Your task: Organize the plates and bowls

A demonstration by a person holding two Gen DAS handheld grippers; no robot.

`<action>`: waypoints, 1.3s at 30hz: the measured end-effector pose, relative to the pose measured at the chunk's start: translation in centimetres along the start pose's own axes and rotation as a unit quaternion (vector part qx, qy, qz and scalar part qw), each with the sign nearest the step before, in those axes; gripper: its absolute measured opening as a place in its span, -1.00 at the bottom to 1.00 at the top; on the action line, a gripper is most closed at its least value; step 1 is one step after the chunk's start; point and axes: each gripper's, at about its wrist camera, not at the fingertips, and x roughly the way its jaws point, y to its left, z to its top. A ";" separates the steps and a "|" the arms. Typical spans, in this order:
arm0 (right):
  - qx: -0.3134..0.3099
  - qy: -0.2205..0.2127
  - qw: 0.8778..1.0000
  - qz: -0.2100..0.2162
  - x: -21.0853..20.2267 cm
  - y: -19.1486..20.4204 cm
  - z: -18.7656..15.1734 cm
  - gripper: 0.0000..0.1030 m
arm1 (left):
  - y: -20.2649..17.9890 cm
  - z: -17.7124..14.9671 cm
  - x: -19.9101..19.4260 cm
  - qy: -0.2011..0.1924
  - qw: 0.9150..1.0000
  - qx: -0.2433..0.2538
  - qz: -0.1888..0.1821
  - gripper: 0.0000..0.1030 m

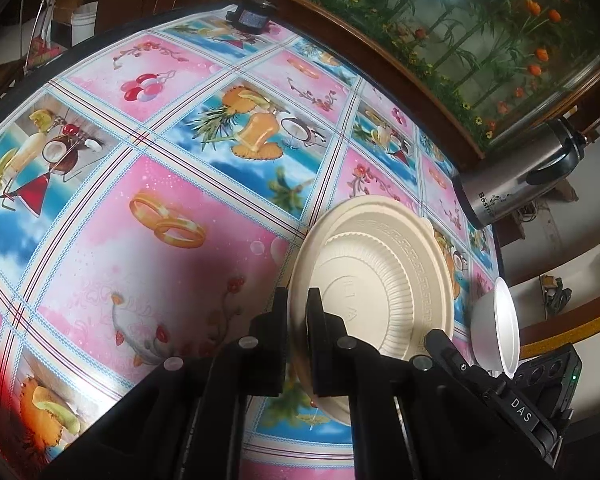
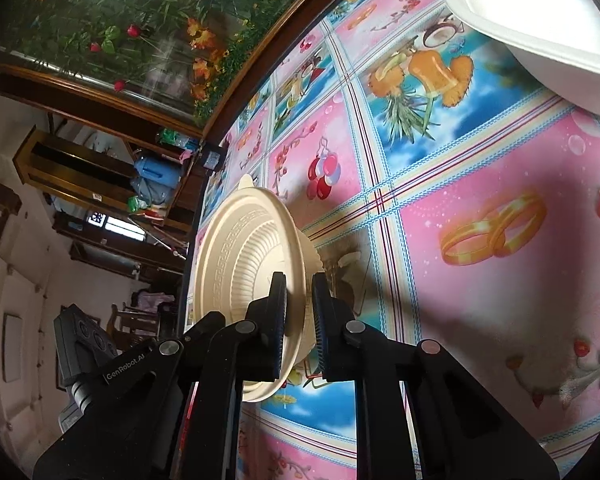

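My left gripper (image 1: 298, 296) is shut on the near rim of a cream ribbed plate (image 1: 380, 264), which stands tilted on edge over the patterned tablecloth (image 1: 140, 200). Its embossed round base faces the camera. A small white bowl (image 1: 500, 320) lies on its side just right of the plate. In the right wrist view my right gripper (image 2: 299, 280) is shut on the rim of a cream ribbed bowl (image 2: 240, 264), one finger inside and one outside. That bowl tilts left near the table's edge. A white bowl (image 2: 532, 28) fills the upper right corner there.
A steel thermos jug (image 1: 516, 176) stands at the table's right edge. A small black device (image 1: 252, 16) sits at the far edge. A flower-painted glass panel (image 1: 460, 20) runs behind the table. Most of the colourful tablecloth (image 2: 480, 160) lies bare.
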 end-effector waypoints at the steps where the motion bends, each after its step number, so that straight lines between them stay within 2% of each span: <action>1: -0.002 -0.001 1.000 -0.001 -0.1 0.0 0.0 -0.75 | 0.0 0.0 0.0 0.000 1.000 0.000 0.000 -0.87; 11: -0.005 -0.008 1.000 -0.007 -0.5 0.8 -0.2 -0.75 | -0.1 -0.1 0.2 0.002 1.000 0.000 0.004 -0.87; 21: 0.005 -0.008 1.000 -0.013 -1.3 0.5 -0.6 -0.75 | -1.0 -1.3 -0.3 -0.004 0.999 0.021 0.034 -0.86; 39: 0.013 -0.033 0.999 -0.025 -6.3 -0.3 -4.9 -0.75 | -2.1 -7.5 -3.2 -0.001 0.993 0.102 0.066 -0.82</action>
